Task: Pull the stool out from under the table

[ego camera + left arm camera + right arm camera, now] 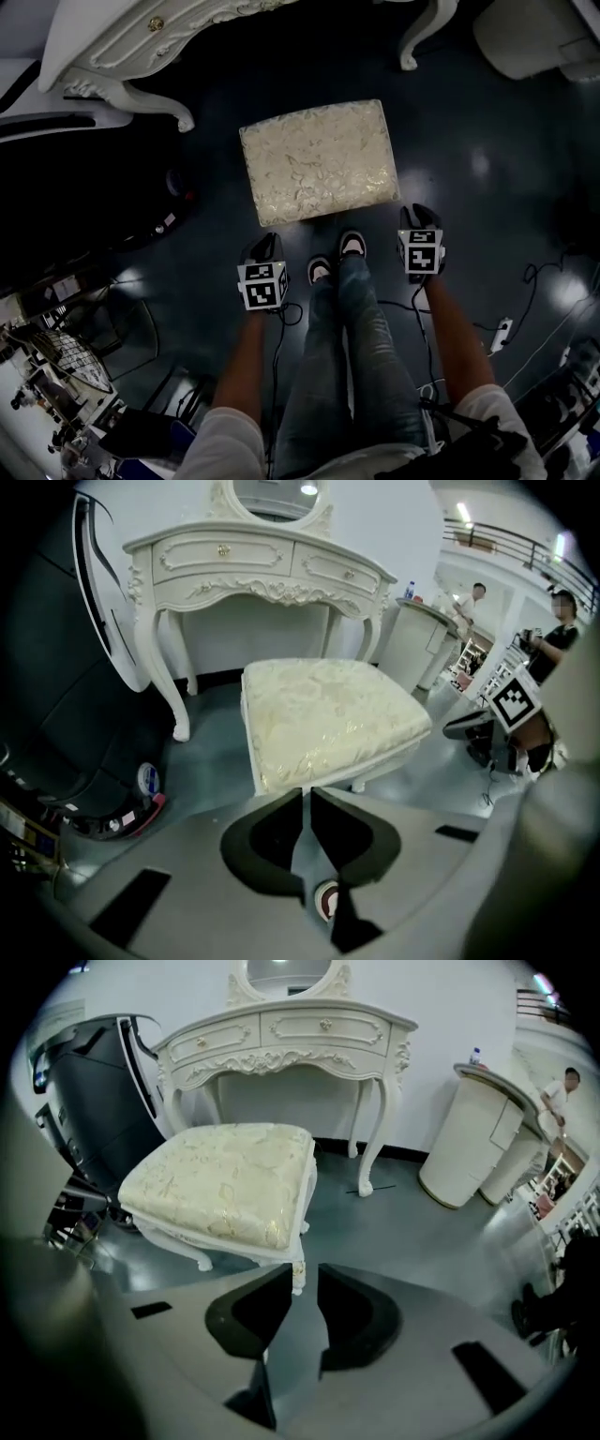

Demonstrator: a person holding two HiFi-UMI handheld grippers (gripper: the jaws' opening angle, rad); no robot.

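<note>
A dark, glossy floor (487, 141) fills the room, catching spots of ceiling light, with thin cables (548, 281) and a white power strip (502, 330) lying on it at the right.

Nearest, the person stands in jeans (361, 356), their two shoes (352, 244) side by side on the floor. A forearm reaches down on either side of the legs.

The left hand-held gripper (307, 794) has its jaws drawn almost together, with only a thin slit of floor between the dark pads and nothing in it. The right hand-held gripper (302, 1279) has its jaws a little wider apart, and they are also empty. Both point steeply down in the air, each with its marker cube (262, 284) facing up. Neither touches the stool.

The stool (319, 161) stands on the floor just ahead of the shoes. Its cream, gold-patterned cushion sits on white carved legs. It is out in the open, in front of the dressing table (253, 569) and not beneath it.

The dressing table is white, with ornate carving, curved legs and two drawers with small knobs. An oval mirror (286, 971) rises from its top against the white wall.

A dark bulky unit (103, 1091) stands at its left side, and a white rounded cabinet (469, 1138) stands well to its right. Farther off on the right, people (561, 630) stand near a railing.
</note>
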